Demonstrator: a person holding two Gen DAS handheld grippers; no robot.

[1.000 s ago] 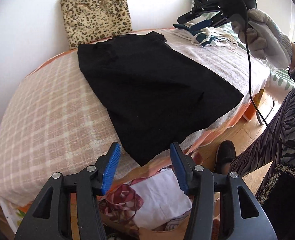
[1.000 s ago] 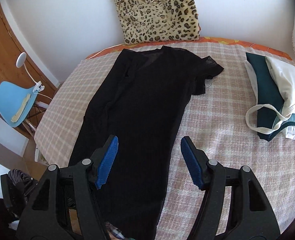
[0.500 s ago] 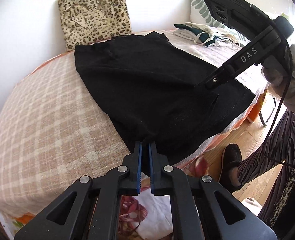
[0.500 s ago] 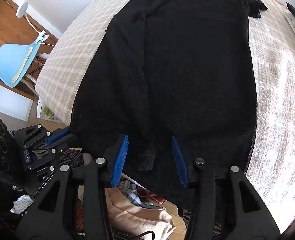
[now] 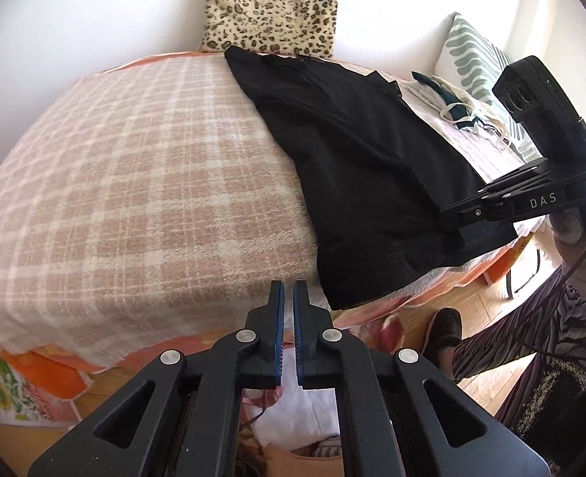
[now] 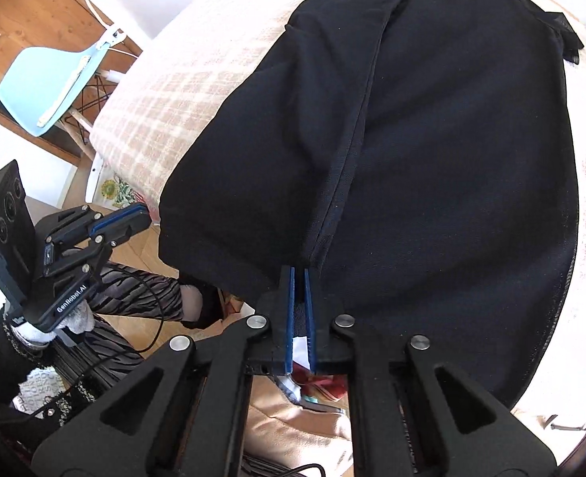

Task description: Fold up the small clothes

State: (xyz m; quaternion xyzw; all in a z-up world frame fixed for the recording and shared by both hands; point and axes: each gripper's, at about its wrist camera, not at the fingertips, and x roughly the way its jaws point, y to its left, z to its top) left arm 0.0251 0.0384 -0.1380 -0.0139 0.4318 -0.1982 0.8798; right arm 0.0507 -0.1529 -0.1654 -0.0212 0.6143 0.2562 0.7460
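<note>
A black garment (image 5: 352, 159) lies spread lengthwise on the plaid-covered bed (image 5: 134, 179), its hem hanging at the near edge. In the right wrist view my right gripper (image 6: 299, 272) is closing its jaws on that hem (image 6: 317, 250), where a folded edge of the garment (image 6: 452, 139) runs down, and the blue pads pinch the cloth. From the left wrist view the right gripper (image 5: 446, 218) rests on the hem. My left gripper (image 5: 289, 290) is shut with nothing between its pads, over the blanket's edge just left of the garment's corner (image 5: 332, 302). The left gripper (image 6: 144, 214) also shows beside that corner.
A leopard cushion (image 5: 273, 4) leans on the wall behind the bed. A pile of other clothes (image 5: 460, 111) and a striped pillow (image 5: 476, 51) lie at the far right. A blue chair (image 6: 46, 83) stands beyond the bed. The person's shoe (image 5: 444, 338) and patterned trouser leg are beside the bed.
My right gripper came down to the hem and closed on it. My left gripper, first open, shut at the hem's corner and then slid left off the garment, staying shut.
</note>
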